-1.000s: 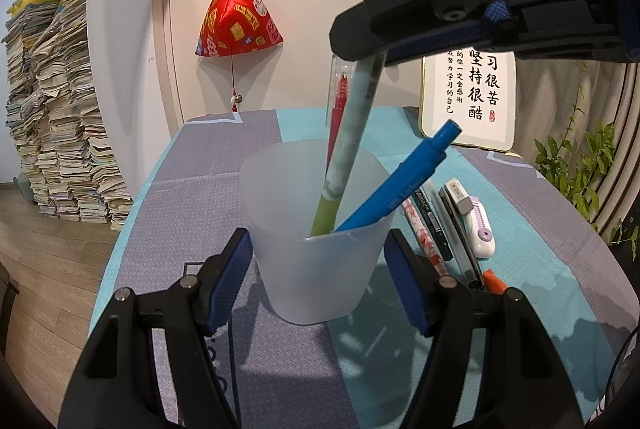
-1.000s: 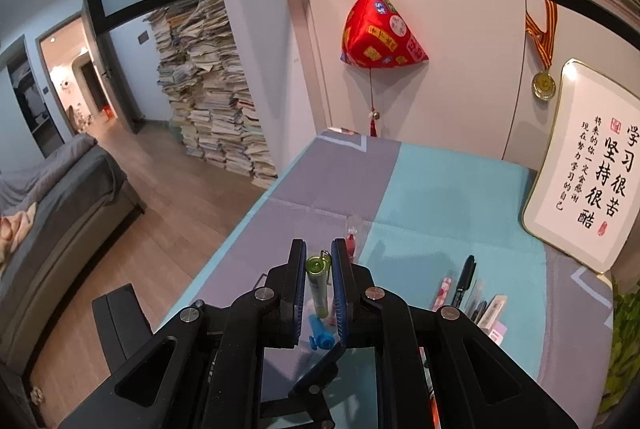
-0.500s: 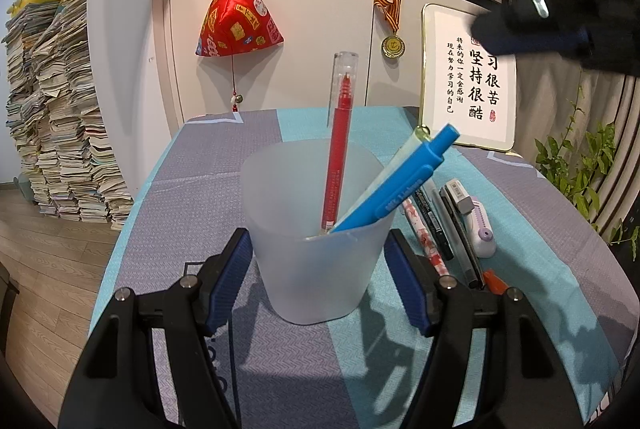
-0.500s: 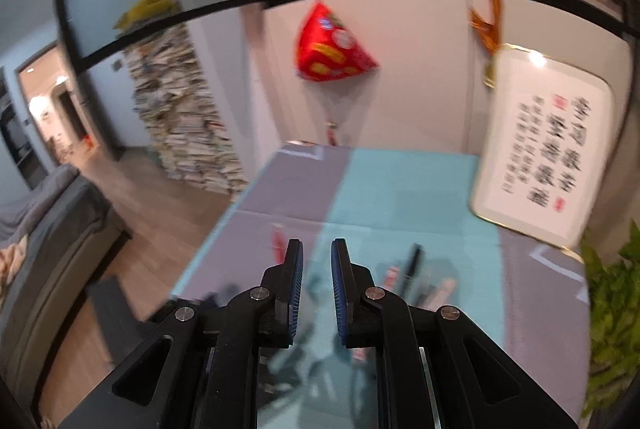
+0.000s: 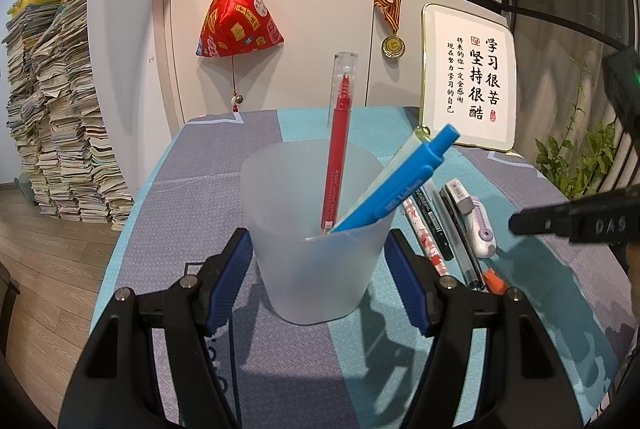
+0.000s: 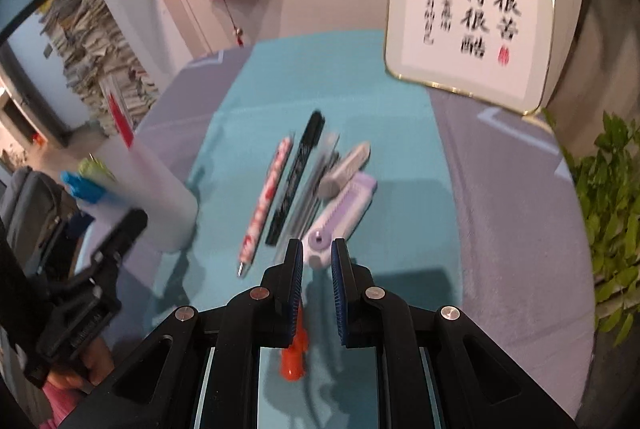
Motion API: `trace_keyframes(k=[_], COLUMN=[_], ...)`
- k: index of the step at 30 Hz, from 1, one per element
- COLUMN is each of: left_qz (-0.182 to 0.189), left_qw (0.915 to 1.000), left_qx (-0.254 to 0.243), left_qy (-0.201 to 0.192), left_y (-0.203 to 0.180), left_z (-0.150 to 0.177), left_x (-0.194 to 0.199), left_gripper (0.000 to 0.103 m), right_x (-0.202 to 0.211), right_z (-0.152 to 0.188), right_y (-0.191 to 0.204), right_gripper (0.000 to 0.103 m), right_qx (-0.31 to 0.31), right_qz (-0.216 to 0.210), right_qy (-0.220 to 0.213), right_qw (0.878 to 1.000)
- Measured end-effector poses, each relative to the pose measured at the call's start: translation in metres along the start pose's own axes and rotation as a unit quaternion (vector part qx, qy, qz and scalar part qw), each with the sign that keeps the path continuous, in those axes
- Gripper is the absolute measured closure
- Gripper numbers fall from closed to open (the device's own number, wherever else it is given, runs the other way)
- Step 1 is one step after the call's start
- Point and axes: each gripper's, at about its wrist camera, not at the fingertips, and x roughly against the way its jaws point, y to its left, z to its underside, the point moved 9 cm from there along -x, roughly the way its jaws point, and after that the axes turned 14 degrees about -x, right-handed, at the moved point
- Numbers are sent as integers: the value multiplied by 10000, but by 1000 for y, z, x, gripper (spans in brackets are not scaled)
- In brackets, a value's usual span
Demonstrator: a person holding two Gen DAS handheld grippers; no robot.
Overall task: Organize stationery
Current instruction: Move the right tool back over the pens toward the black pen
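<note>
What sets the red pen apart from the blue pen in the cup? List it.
The red pen stands nearly upright with a clear cap on top; the blue pen leans hard to the right. The red pen is slimmer, the blue pen thicker with white lettering. Both sit in the translucent cup.

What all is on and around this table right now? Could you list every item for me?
cup: 1, frosted white, between the left gripper's pads
pens in cup: 3; red pen, blue pen, pale green pen behind it
pens on cloth: patterned red-white pen, black pen, clear pens, right of cup
eraser: 1, grey
purple correction tape: 1, beside eraser
orange item: 1, under right gripper
tablecloth: grey and teal
framed calligraphy: 1, against wall
red ornament, medal: hanging
paper stacks: left floor
plant: right
left gripper: shut on cup
right gripper: shut, empty
</note>
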Motion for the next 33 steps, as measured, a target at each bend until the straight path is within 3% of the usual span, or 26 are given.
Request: trace_keyframes(k=[14, 19, 27, 33], left_qz=[-3, -2, -3, -6], left_qw=[10000, 10000, 10000, 10000], left_qx=[-6, -7, -6, -11], left_qy=[-1, -1, 0, -4], left_y=[0, 0, 0, 0], left_z=[1, 1, 1, 1], left_x=[0, 1, 0, 1], left_gripper=[35, 35, 35, 35], right_x=[-30, -32, -22, -7], right_z=[28, 27, 14, 14], right_y=[13, 9, -37, -61], right_gripper=[90, 91, 94, 94], right_qx=[202, 168, -296, -597], right_qz=[40, 62, 613, 538], right_qy=[408, 302, 132, 148], right_qw=[9990, 9994, 9976, 9967])
